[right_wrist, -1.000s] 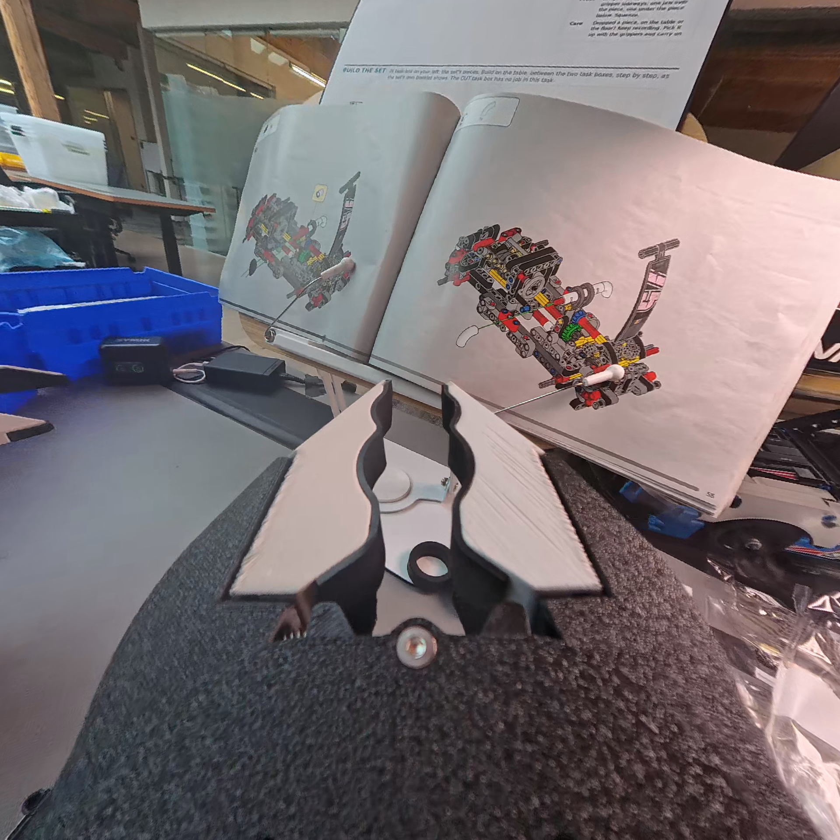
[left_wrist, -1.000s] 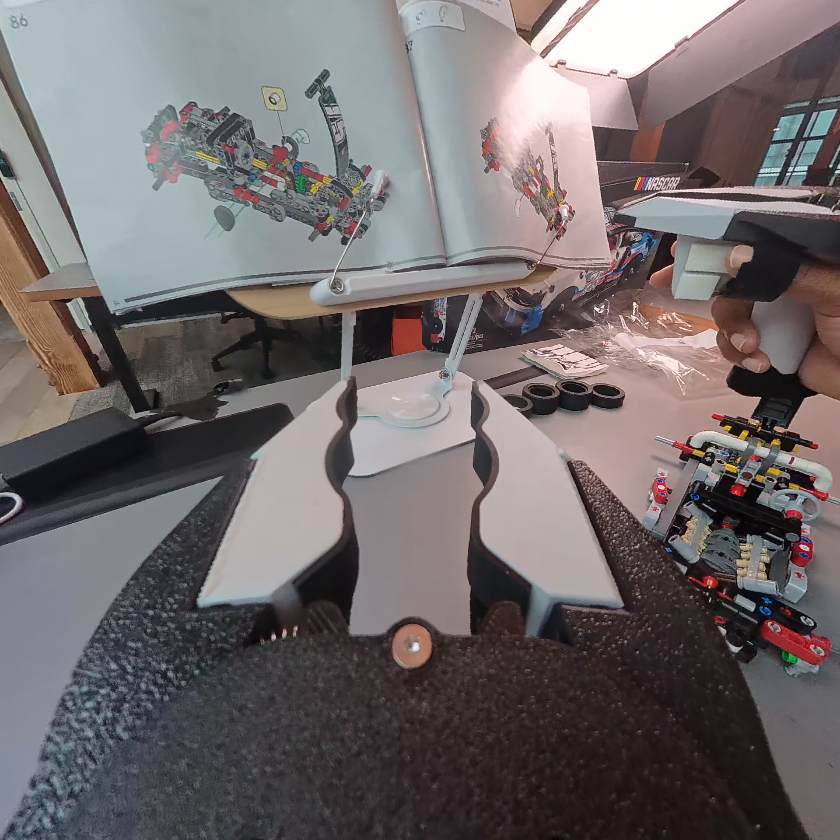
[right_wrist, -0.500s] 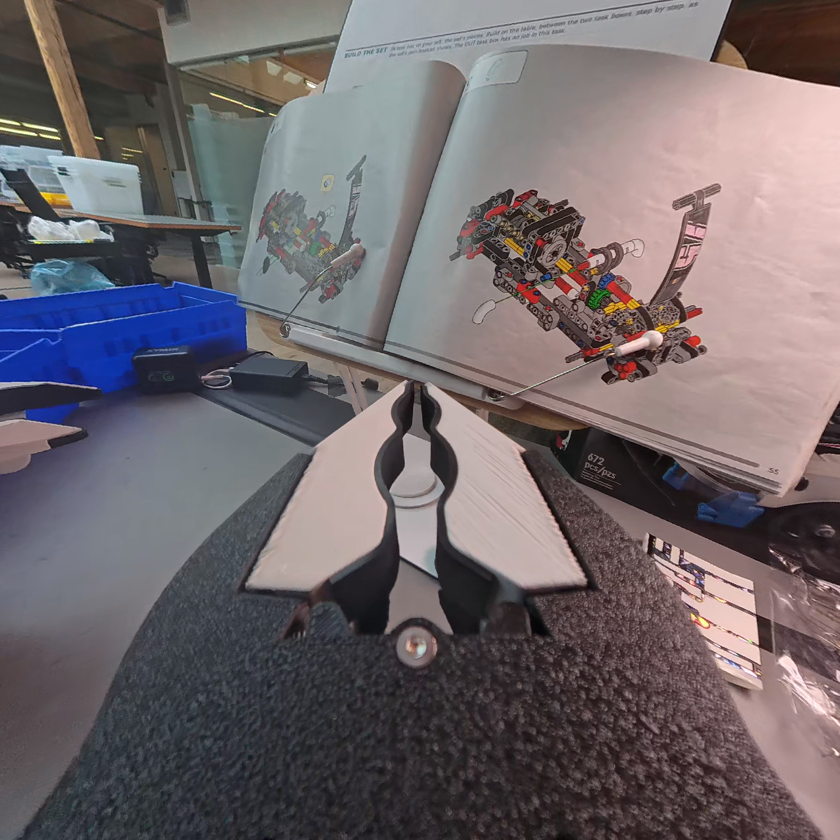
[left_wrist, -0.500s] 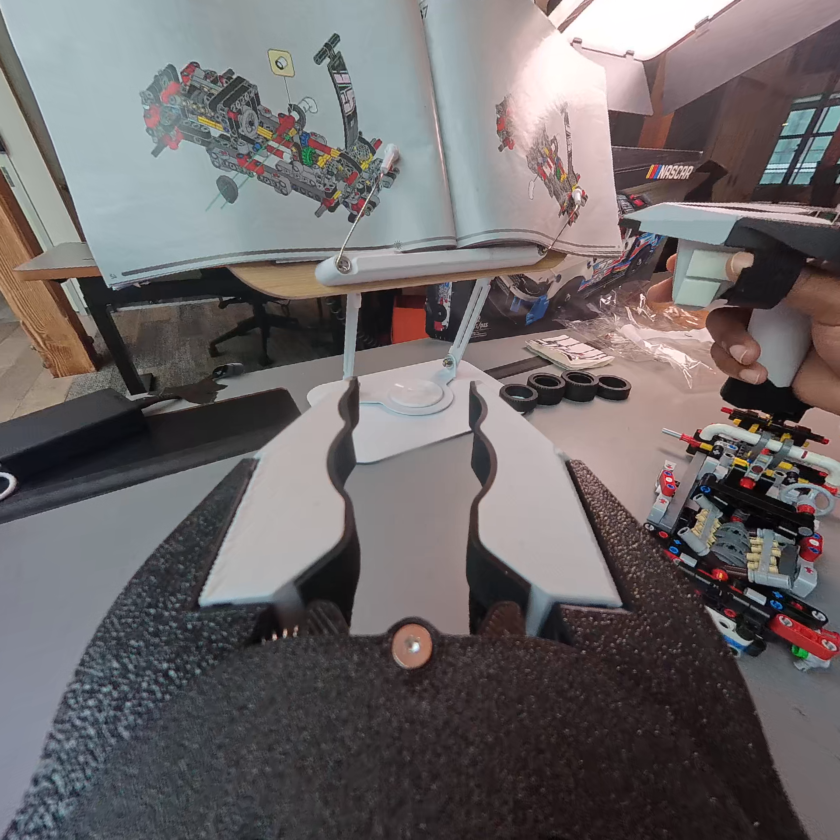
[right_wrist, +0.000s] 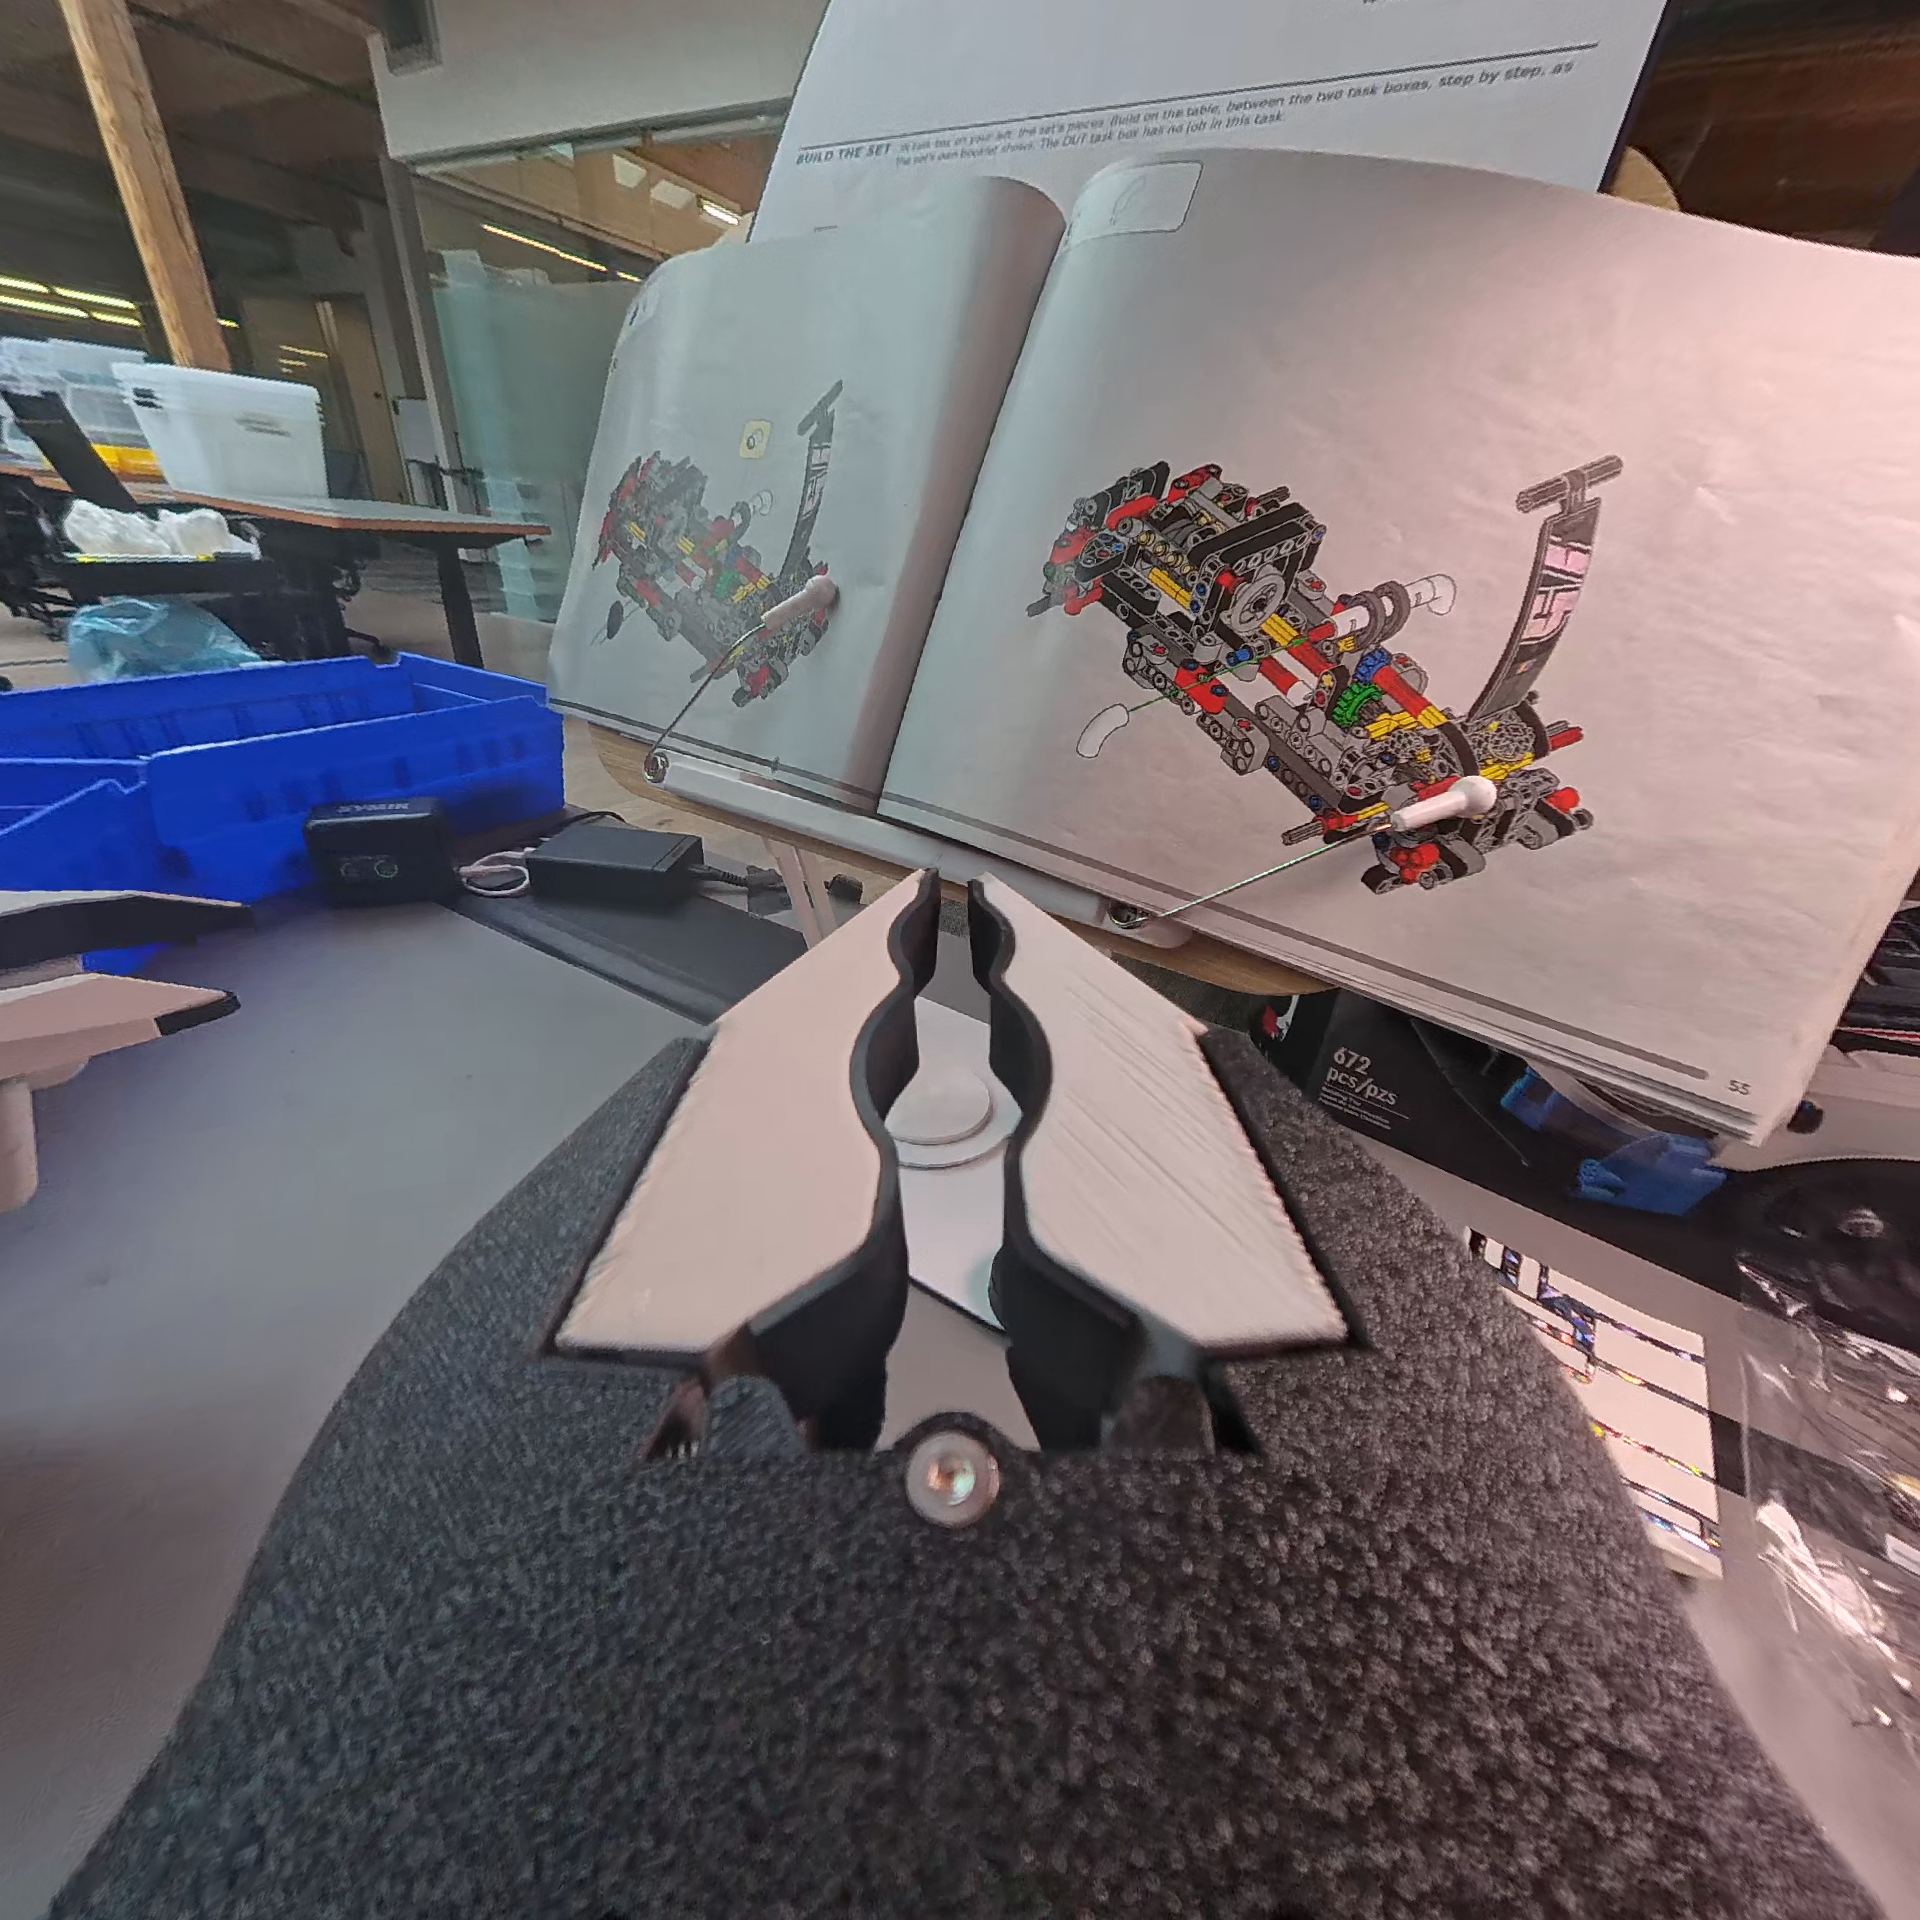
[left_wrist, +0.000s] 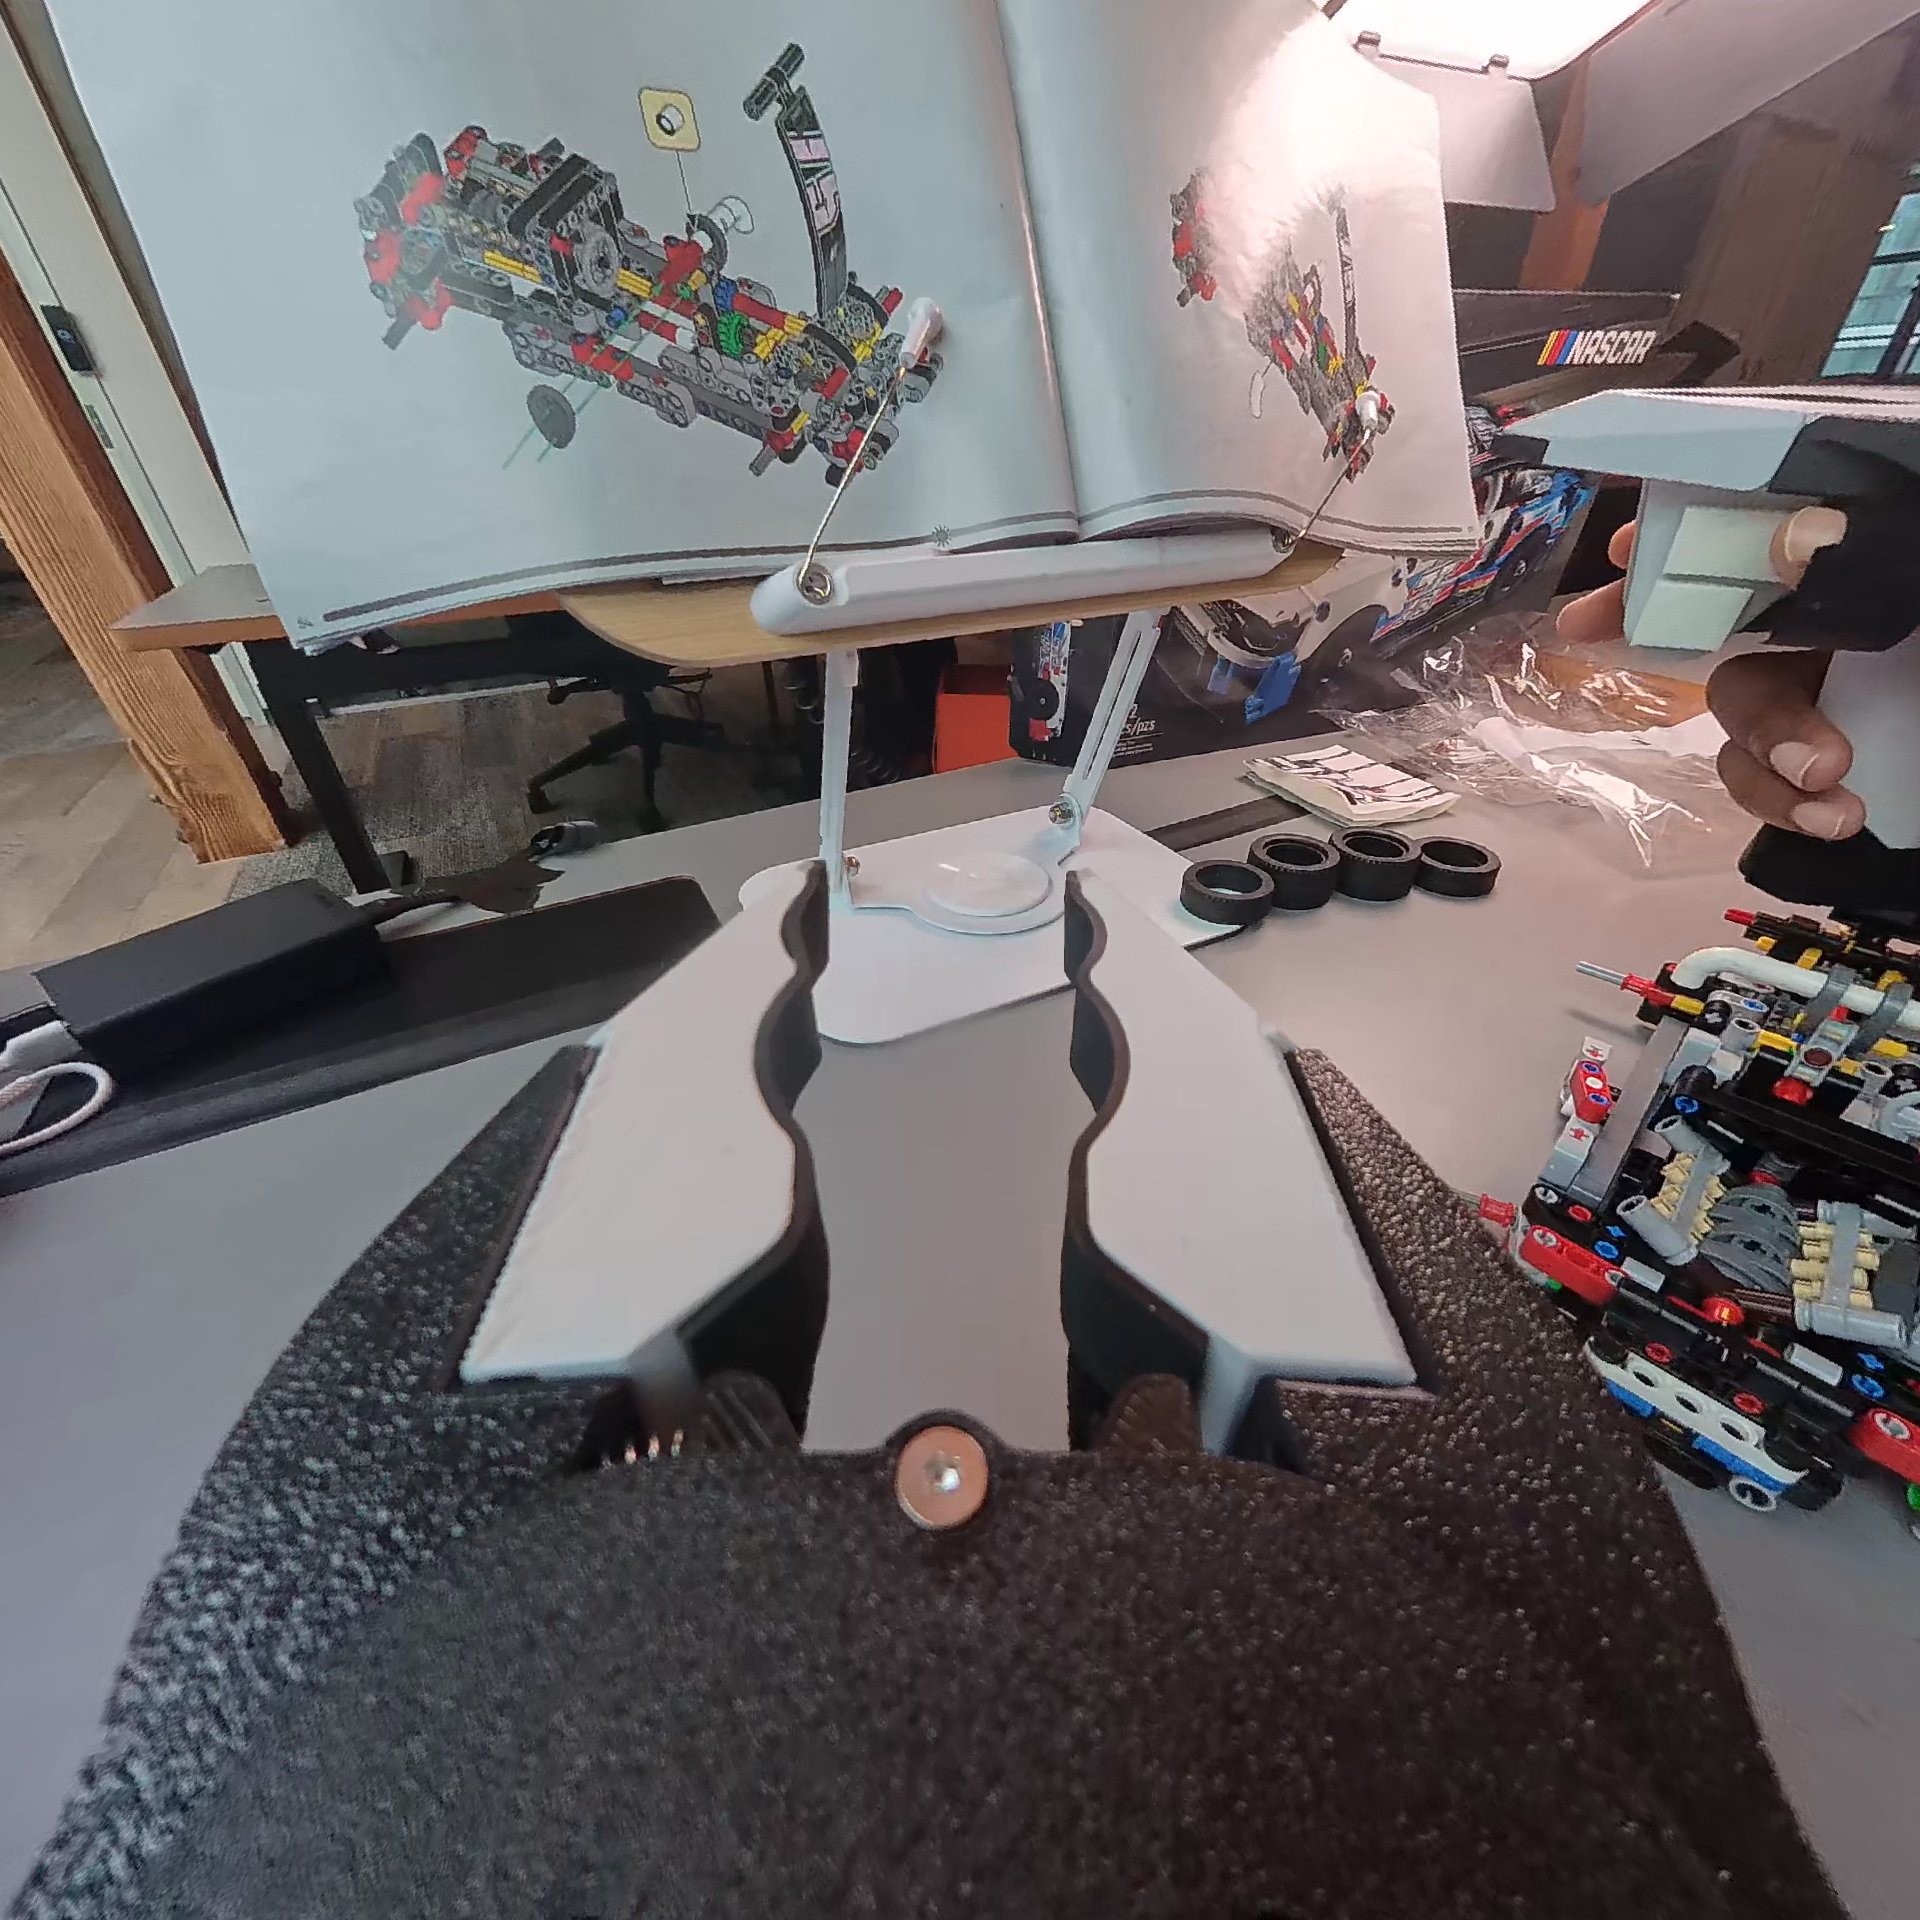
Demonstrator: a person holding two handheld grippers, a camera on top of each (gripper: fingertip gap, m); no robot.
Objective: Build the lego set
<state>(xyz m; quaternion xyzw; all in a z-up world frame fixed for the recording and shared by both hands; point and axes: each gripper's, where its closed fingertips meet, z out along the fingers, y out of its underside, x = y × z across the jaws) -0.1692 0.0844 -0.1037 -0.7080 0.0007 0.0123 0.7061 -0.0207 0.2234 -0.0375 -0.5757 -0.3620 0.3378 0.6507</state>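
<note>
Left wrist view: the left gripper (left_wrist: 940, 914) hovers over the grey table (left_wrist: 312, 1226), jaws wide and empty, pointing at the bookstand (left_wrist: 966, 894) holding the open manual (left_wrist: 644, 312). Right of the stand lie four tyres (left_wrist: 1340, 868); further right stands the half-built lego car (left_wrist: 1756, 1174).

Right wrist view: the right gripper (right_wrist: 951, 883) points at the bookstand, jaws nearly closed, holding nothing. A blue bin (right_wrist: 260, 758) sits left of the stand.

Partly built lego car (left_wrist: 1756, 1226) cut off at right edge; sticker sheet (right_wrist: 1621, 1382) blurred, partly hidden behind gripper housing.
</note>
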